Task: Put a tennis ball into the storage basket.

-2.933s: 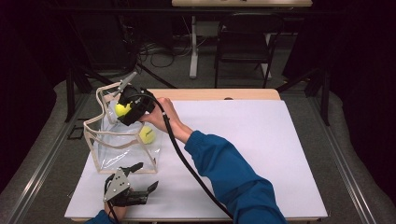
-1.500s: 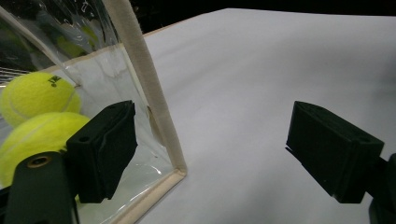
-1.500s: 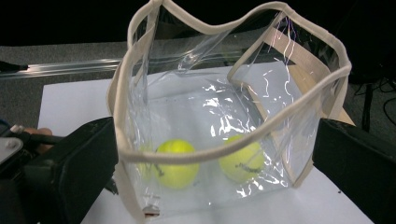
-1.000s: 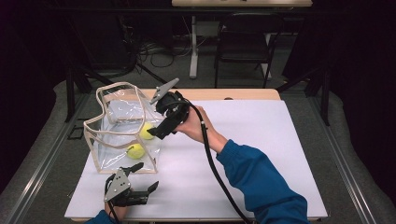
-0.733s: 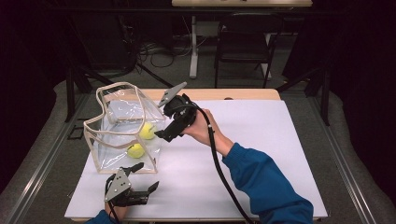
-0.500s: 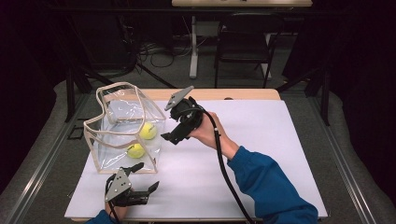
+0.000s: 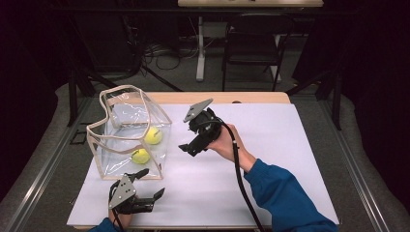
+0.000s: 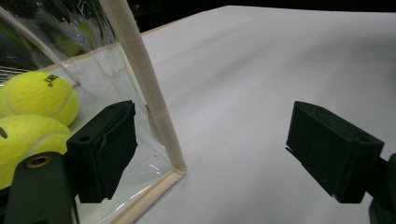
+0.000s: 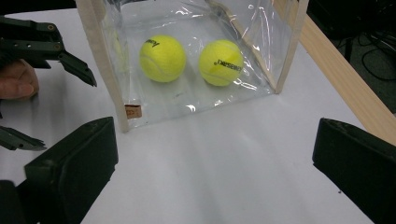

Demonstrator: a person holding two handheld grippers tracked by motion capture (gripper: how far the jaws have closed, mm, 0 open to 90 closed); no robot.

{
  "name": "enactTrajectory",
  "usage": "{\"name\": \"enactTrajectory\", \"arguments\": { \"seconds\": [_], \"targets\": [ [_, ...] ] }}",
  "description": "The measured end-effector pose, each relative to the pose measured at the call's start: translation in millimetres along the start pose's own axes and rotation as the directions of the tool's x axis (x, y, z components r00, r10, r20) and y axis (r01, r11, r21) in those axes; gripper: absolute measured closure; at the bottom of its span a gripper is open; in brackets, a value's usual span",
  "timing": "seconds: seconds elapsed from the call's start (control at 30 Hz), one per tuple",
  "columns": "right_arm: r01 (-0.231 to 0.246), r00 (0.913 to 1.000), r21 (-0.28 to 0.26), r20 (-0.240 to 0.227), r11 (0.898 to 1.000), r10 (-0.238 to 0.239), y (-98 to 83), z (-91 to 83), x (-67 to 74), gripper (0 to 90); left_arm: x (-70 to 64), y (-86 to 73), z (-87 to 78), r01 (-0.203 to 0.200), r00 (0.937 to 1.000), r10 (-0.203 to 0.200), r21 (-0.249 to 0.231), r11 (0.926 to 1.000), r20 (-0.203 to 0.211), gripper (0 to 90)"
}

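From the high view: a clear bag (image 7: 128, 133) with tan trim, upright at the left of the white table (image 7: 270, 159), top open, two tennis balls lying inside on its floor, one (image 7: 153, 136) farther back and one (image 7: 140, 156) nearer the front wall, close together. Right gripper (image 7: 189, 146) held above the table just right of the bag, well clear of its side wall, jaws released and empty, grey plate (image 7: 197, 109) tipped up on top, cable (image 7: 240, 169) trailing back along the blue sleeve (image 7: 285, 198). Left gripper (image 7: 147, 186) low at the near edge of the table, just in front of the bag's front corner, jaws spread apart, nothing between them. From the left gripper view: both black jaws wide apart and empty, the bag's tan corner seam (image 8: 148, 95) rising between them, closer to the left-hand jaw, with the two yellow balls (image 8: 39, 95) behind the clear wall at the far left, one above the other. From the right gripper view: jaws parted at the bottom corners, holding nothing, bare white table between them; beyond, the bag's clear side with both balls (image 9: 162, 58) (image 9: 221, 62) side by side within, not touching; left gripper (image 9: 60, 100) open at the left edge, a fingertip (image 9: 16, 84) beside it; wooden table edge (image 9: 336, 79) running along the right.
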State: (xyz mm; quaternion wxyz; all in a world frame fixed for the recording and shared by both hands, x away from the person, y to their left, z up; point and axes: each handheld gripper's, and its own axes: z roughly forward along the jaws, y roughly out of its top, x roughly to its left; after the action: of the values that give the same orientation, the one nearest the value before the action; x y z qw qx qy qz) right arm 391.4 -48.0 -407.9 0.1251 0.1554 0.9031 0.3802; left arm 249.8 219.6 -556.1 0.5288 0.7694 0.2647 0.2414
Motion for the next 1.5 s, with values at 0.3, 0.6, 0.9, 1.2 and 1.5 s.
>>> {"name": "enactTrajectory", "arguments": {
  "seconds": [0.3, 0.6, 0.9, 1.2, 1.5],
  "targets": [
    [-0.015, 0.9998, 0.005, 0.011, 1.000, 0.015, -20.5, -6.6, 2.1, 0.0, 0.0, -0.3, 0.3, -0.001, 1.0000, 0.001, 0.002, 1.0000, 0.000, 15.7],
    [-0.022, 0.9997, 0.018, 0.008, 1.000, 0.022, -39.5, -10.5, 5.1, 0.0, 0.7, -0.5, -0.2, -0.002, 1.0000, 0.002, 0.002, 1.0000, -0.003, 15.7],
    [-0.046, 0.9989, 0.021, 0.009, 0.999, 0.046, -59.3, -11.5, 5.4, 0.0, 0.6, -0.5, 0.6, 0.000, 1.0000, 0.000, 0.005, 1.0000, -0.004, 15.8],
    [-0.073, 0.9972, 0.033, 0.020, 0.997, 0.072, -82.9, -14.3, 6.6, 0.0, 0.1, -0.5, 1.0, 0.000, 1.0000, 0.000, 0.007, 1.0000, -0.004, 15.8],
    [-0.094, 0.9950, 0.041, 0.036, 0.995, 0.093, -100.4, -16.1, 8.1, 0.0, -0.5, -0.2, 0.8, 0.000, 1.0000, 0.000, 0.006, 1.0000, -0.005, 15.7]
  ]
}}
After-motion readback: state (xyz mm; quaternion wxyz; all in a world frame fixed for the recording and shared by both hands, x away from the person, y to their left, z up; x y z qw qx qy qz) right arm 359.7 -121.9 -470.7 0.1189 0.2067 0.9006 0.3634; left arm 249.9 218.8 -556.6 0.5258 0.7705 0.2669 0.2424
